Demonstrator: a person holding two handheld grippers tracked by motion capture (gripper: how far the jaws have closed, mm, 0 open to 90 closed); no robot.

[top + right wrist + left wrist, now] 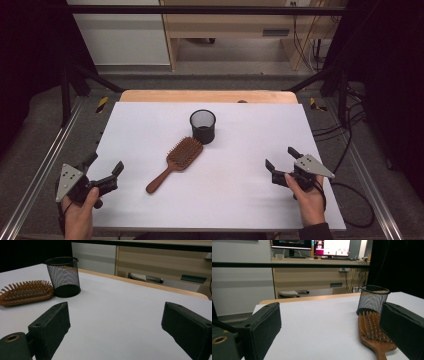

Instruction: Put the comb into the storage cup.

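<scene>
White-covered counter [150, 120], lab desks behind | left tool [104, 174] near front-left corner, jaws spread, holding nothing | right tool [281, 161] near right edge, spread, holding nothing | wooden hairbrush [176, 162] mid-counter, bristles up, head touching black mesh cup [202, 126] | brush likely light, rigid; grip narrow handle | cup light, tips easily.

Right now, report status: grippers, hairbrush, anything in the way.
Left gripper open, empty. Right gripper open, empty. Hairbrush flat on the white sheet, bristles up, head beside the mesh cup. Path to the handle looks clear.
</scene>
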